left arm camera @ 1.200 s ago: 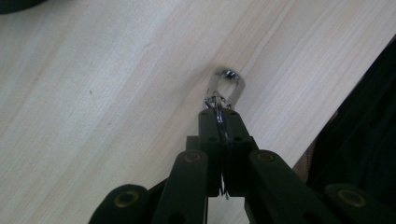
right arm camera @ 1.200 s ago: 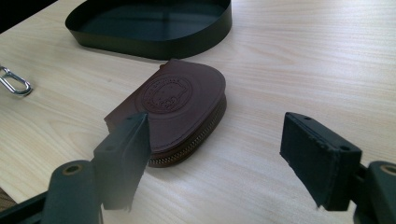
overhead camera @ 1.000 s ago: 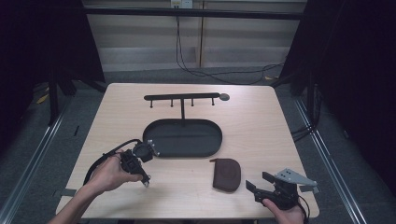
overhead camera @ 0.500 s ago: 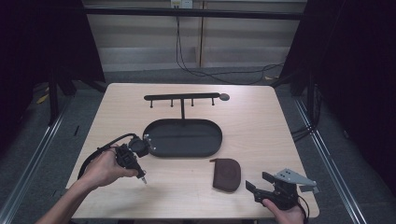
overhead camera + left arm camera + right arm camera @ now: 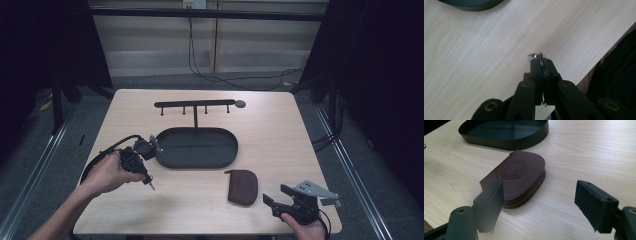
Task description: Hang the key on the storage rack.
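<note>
My left gripper is at the table's left, beside the left end of the black oval tray, its jaws aimed back at the near edge. It is shut on a thin silvery metal piece, perhaps a key or ring, whose tip sticks out past the jaw tips. A brown leather zip pouch lies flat in front of the tray. My right gripper stands open just short of the pouch, near the table's front right, with nothing between its pads.
A black rack with several hooks stands behind the tray on a post. The left gripper's cable loops over the table's left side. The table's near edge runs close under the left jaws.
The left hand has lifted a little and drifted left and away from the near edge, still shut on the metal piece. The right gripper has not moved.
</note>
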`<state>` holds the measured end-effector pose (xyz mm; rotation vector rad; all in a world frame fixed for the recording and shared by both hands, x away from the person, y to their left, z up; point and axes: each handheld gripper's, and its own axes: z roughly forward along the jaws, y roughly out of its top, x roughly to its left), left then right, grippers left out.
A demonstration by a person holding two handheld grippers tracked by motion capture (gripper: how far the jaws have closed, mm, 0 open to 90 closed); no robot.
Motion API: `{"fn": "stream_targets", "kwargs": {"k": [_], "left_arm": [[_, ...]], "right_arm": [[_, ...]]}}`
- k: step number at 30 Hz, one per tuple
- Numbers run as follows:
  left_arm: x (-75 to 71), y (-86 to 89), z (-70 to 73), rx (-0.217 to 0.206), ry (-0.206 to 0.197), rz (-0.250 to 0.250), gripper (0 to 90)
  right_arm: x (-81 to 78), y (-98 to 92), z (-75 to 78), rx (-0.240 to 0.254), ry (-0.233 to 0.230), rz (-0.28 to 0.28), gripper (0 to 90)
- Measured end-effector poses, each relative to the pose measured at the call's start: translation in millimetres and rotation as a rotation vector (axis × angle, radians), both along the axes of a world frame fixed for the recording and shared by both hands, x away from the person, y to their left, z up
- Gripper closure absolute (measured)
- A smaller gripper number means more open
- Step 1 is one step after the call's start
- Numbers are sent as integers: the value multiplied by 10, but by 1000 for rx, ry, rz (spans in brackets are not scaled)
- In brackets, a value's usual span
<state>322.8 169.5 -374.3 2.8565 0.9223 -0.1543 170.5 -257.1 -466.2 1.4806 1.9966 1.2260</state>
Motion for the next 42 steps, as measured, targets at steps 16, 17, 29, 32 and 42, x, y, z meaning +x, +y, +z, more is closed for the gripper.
{"fn": "stream_targets", "kwargs": {"k": [16,17,29,32,42], "left_arm": [[169,54,219,-9,-5,48,884],[182,58,263,-14,-10,43,884],[309,-5,496,-7,-42,52,885],[336,-8,553,-17,-44,61,885],[481,8,789,-36,-74,106,887]], "right_arm": [[7,6,-6,-6,5,1,231],[7,6,-6,-4,6,0,231],[15,4,-10,-6,10,1,231],[13,5,-9,-5,11,1,231],[10,0,-6,0,11,-7,230]]}}
